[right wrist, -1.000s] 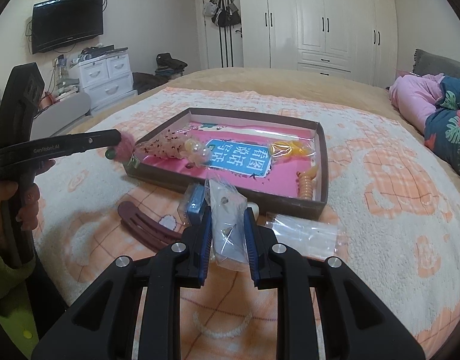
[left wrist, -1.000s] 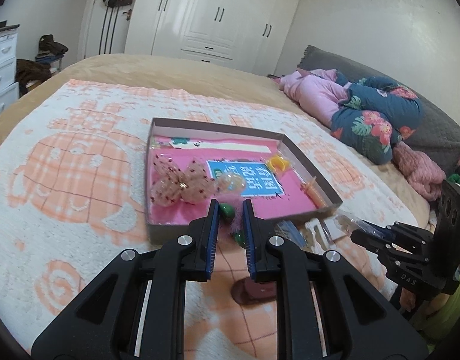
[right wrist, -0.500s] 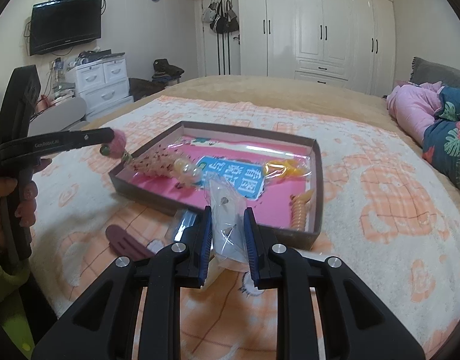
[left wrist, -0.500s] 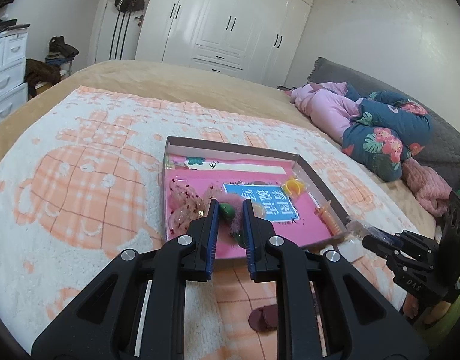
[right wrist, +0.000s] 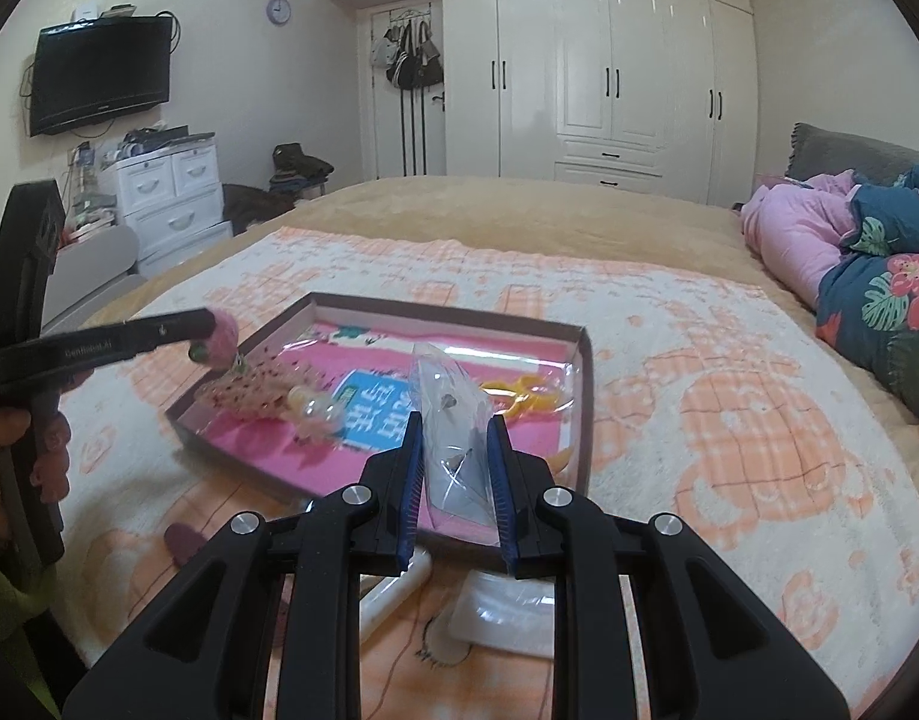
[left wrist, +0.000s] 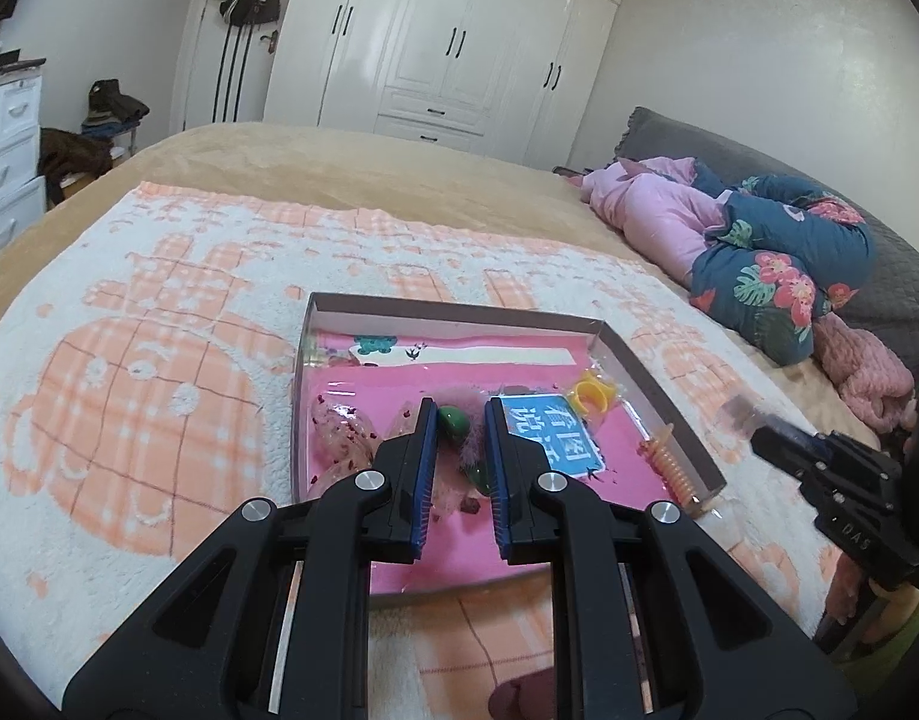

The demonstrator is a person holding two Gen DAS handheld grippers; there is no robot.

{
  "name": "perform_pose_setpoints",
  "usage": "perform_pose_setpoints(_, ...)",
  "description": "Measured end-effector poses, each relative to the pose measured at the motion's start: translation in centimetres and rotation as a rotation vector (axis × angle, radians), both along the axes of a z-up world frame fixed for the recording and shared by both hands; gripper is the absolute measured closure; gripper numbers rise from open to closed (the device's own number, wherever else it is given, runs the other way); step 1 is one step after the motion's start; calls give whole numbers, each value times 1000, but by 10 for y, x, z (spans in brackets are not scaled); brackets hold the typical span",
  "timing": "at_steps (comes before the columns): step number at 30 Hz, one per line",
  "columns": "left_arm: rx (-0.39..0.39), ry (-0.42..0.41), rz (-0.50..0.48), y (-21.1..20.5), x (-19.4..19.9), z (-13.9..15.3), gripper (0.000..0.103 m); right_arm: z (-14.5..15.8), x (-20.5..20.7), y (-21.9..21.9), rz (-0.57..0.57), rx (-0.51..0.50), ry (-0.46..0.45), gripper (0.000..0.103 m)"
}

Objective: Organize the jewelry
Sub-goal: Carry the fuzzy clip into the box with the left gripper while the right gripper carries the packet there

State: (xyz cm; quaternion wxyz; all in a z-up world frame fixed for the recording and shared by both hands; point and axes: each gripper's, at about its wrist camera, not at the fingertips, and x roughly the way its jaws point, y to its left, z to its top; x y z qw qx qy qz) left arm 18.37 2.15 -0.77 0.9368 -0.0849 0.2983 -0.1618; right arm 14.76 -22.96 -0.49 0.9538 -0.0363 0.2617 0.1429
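A shallow brown tray (left wrist: 459,307) with a pink lining lies on the orange-and-white blanket; it also shows in the right wrist view (right wrist: 584,360). My left gripper (left wrist: 458,420) is shut on a fuzzy pink hair tie with green beads (left wrist: 455,423) and holds it over the tray's near left part; the right wrist view shows it (right wrist: 216,342) too. My right gripper (right wrist: 455,429) is shut on a clear plastic bag of small jewelry (right wrist: 444,414) above the tray's near edge. In the tray lie a sheer dotted bow (right wrist: 249,390), a yellow clip (left wrist: 592,397) and an orange spiral tie (left wrist: 669,465).
A dark red hair clip (right wrist: 180,540), a white tube (right wrist: 393,594) and another clear bag (right wrist: 507,618) lie on the blanket in front of the tray. Pink and floral bedding (left wrist: 759,258) is heaped at the right. White wardrobes stand beyond the bed.
Both grippers have moved forward over the tray with their loads. The left one went from the tray's near edge to above its inside; the right one rose with the bag.
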Motion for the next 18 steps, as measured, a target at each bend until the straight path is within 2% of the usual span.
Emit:
perform_pose_setpoints(8, 6, 23, 8, 0, 12, -15, 94, 0, 22, -3, -36, -2, 2, 83)
perform_pose_setpoints(18, 11, 45, 1, 0, 22, -32, 94, -21, 56, 7, -52, -18, 68, 83)
